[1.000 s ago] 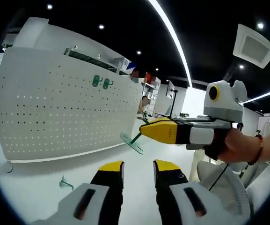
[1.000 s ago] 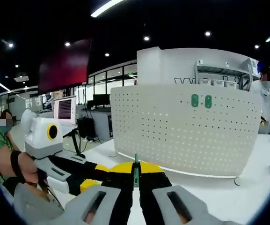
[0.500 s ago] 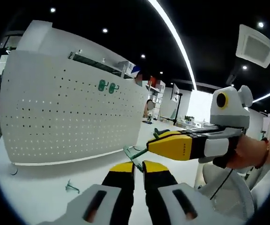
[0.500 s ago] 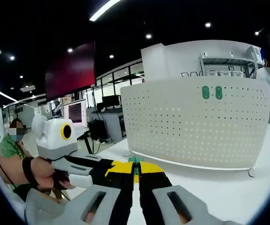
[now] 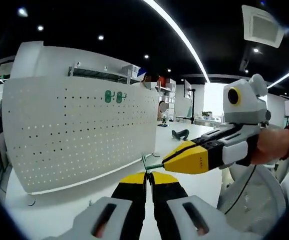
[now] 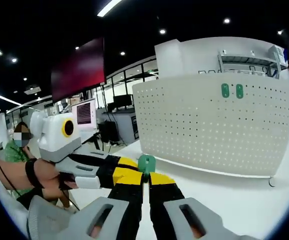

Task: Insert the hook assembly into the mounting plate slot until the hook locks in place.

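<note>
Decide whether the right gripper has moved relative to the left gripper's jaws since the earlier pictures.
Yes. In the left gripper view, the right gripper has come down and closer to the left gripper.

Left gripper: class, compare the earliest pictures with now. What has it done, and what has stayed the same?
The left gripper, open a second ago, has closed its jaws on the green hook that the right gripper holds, so both now grip it. The right gripper stayed shut on the hook throughout. The two green plates remain on the pegboard, and the hook is not yet inserted.
</note>
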Demonstrator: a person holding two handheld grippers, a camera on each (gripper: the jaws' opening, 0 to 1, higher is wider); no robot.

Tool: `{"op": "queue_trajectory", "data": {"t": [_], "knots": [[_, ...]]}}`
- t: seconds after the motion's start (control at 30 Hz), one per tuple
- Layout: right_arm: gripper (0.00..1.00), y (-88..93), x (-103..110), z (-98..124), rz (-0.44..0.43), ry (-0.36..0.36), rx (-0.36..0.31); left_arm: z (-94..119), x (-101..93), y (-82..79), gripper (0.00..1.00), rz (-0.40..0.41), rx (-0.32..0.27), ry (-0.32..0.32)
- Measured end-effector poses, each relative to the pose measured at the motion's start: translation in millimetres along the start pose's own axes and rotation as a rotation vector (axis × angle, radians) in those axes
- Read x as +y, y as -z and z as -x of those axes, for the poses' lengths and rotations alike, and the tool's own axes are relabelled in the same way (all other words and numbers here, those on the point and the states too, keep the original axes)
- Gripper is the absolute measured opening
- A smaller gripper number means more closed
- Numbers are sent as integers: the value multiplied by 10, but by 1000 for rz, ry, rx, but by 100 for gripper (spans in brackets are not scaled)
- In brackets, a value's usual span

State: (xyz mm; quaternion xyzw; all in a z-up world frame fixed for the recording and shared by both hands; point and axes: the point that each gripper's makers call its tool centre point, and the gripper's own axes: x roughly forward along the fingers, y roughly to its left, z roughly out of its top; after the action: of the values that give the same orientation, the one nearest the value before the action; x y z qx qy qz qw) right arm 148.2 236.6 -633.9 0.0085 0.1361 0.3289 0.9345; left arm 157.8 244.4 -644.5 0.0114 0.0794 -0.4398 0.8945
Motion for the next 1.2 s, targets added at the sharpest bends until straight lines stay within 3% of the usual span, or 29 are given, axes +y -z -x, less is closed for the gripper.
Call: {"op": "queue_trajectory", "data": {"t": [0.33, 0.47, 0.63, 1.0, 1.2], "knots": [[1, 54, -17, 4, -52, 12, 13, -13, -7, 6, 3, -41, 4, 3], [0, 26, -19, -3, -36, 33, 8, -16, 1, -13, 4, -46, -2, -5], [0, -38, -70, -3, -33, 54, -10, 3, 21, 29, 13, -49, 26, -9], [0, -151, -162, -41, -25, 86, -30, 88, 58, 66, 17, -36, 31, -27], [1, -240, -250, -69, -17, 132, -48, 132, 56, 88, 25, -28, 26, -34]]}}
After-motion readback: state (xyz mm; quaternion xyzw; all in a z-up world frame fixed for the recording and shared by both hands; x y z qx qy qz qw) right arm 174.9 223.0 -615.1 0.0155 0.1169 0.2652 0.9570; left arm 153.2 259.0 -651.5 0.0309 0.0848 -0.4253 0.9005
